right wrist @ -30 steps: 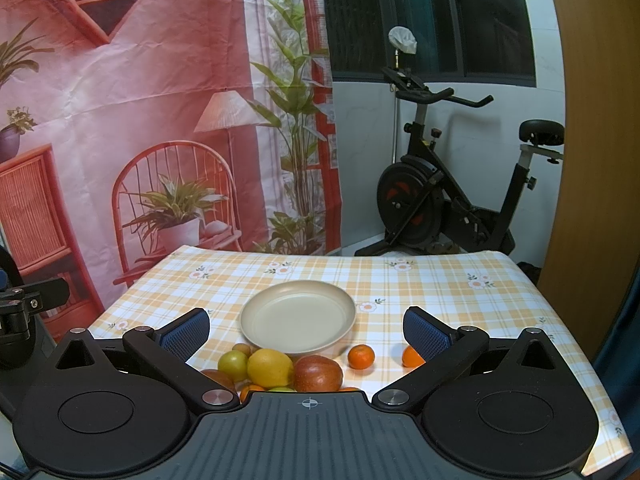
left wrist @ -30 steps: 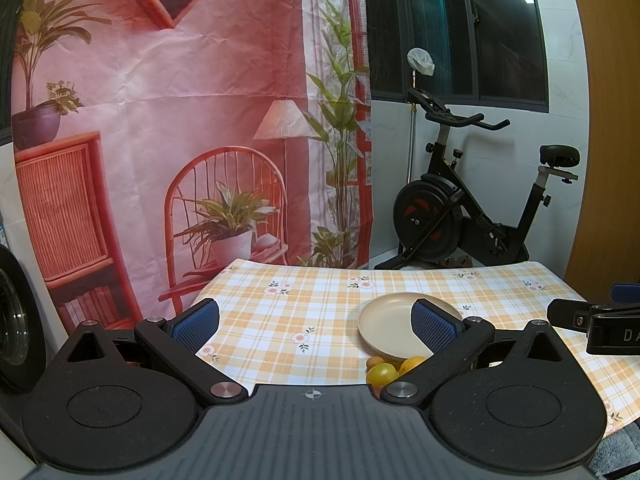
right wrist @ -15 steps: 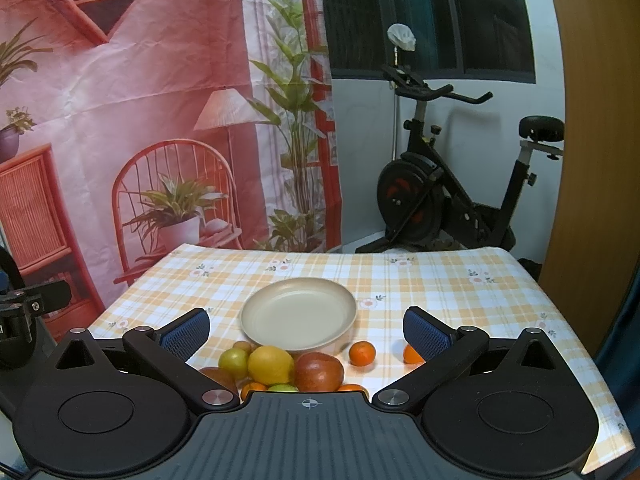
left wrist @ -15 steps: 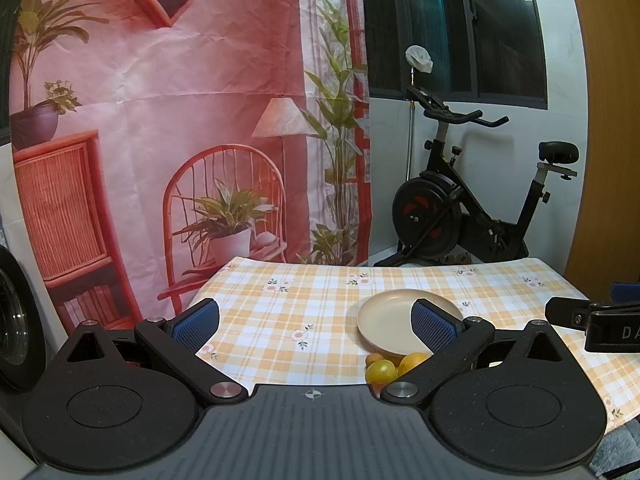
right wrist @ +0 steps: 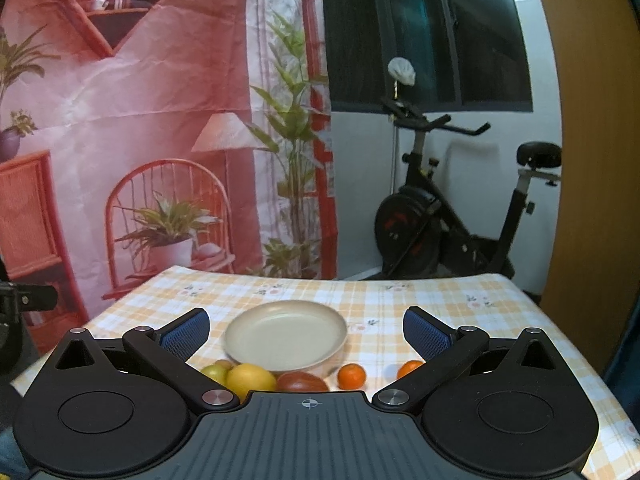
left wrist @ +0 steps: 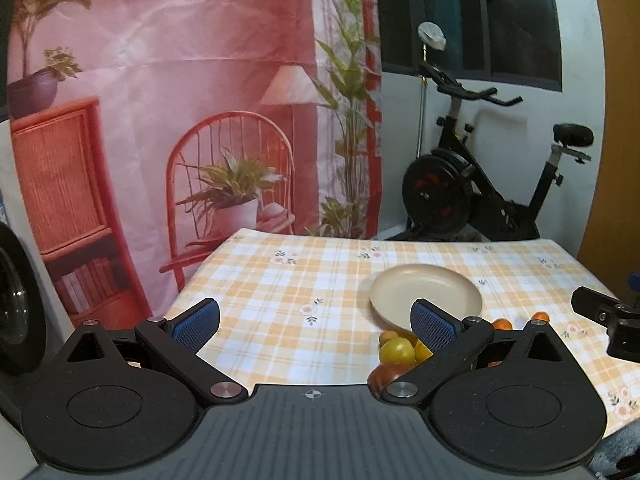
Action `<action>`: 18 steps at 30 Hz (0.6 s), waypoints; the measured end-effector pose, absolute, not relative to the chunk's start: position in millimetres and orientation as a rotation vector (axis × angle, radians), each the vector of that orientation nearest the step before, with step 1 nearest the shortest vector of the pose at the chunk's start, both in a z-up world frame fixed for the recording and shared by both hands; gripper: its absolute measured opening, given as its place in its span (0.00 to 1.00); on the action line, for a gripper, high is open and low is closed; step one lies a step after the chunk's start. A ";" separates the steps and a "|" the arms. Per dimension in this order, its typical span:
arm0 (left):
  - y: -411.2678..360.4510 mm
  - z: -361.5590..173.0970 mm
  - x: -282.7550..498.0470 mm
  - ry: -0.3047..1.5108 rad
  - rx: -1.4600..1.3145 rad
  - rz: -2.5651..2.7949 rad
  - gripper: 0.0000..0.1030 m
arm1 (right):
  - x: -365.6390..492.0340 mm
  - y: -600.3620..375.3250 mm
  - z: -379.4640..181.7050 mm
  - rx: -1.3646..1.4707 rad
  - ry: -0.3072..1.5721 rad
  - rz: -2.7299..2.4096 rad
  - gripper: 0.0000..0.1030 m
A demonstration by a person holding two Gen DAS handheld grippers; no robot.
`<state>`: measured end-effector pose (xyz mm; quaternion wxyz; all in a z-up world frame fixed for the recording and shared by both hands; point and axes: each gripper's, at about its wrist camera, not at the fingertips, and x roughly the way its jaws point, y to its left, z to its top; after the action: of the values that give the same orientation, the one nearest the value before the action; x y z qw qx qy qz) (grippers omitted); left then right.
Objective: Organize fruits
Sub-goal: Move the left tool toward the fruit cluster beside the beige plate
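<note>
An empty beige plate (right wrist: 286,334) sits on the checked tablecloth (right wrist: 400,304); it also shows in the left wrist view (left wrist: 426,294). In front of it lie a yellow lemon (right wrist: 250,378), a green-yellow fruit (right wrist: 214,372), a dark red fruit (right wrist: 302,382) and two small oranges (right wrist: 352,376) (right wrist: 410,368). My right gripper (right wrist: 306,330) is open and empty above the fruits. My left gripper (left wrist: 314,320) is open and empty, left of the fruit cluster (left wrist: 396,352).
An exercise bike (right wrist: 452,216) stands beyond the table's far edge. A printed pink backdrop (left wrist: 160,120) hangs behind the table's left side. A wooden panel (right wrist: 592,160) is at the right. The right gripper's tip (left wrist: 608,316) shows at the left view's right edge.
Both grippers have moved slightly forward and lower toward the table. The jaws stay open. The fruits and the plate have not moved.
</note>
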<state>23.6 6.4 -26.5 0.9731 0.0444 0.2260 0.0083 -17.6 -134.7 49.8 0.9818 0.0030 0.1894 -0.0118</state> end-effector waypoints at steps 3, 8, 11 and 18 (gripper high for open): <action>4.0 -33.5 28.7 0.441 0.112 0.025 0.97 | -14.1 -133.0 34.4 -0.025 0.366 -0.029 1.00; 2.3 -48.9 41.7 0.422 0.114 0.031 0.90 | 2.0 -126.4 11.0 -0.054 0.415 0.023 1.00; -1.3 -60.4 46.2 0.417 0.128 0.026 0.88 | 13.1 -122.6 -3.9 -0.058 0.442 0.066 1.00; 1.1 -96.3 64.1 0.533 0.096 -0.010 0.82 | 28.7 -114.5 -39.0 -0.090 0.508 0.124 1.00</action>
<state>64.1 1.1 -96.3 0.9636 0.0474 0.2631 -0.0049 28.7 -114.5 -39.0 0.9650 -0.0444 0.2512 0.0613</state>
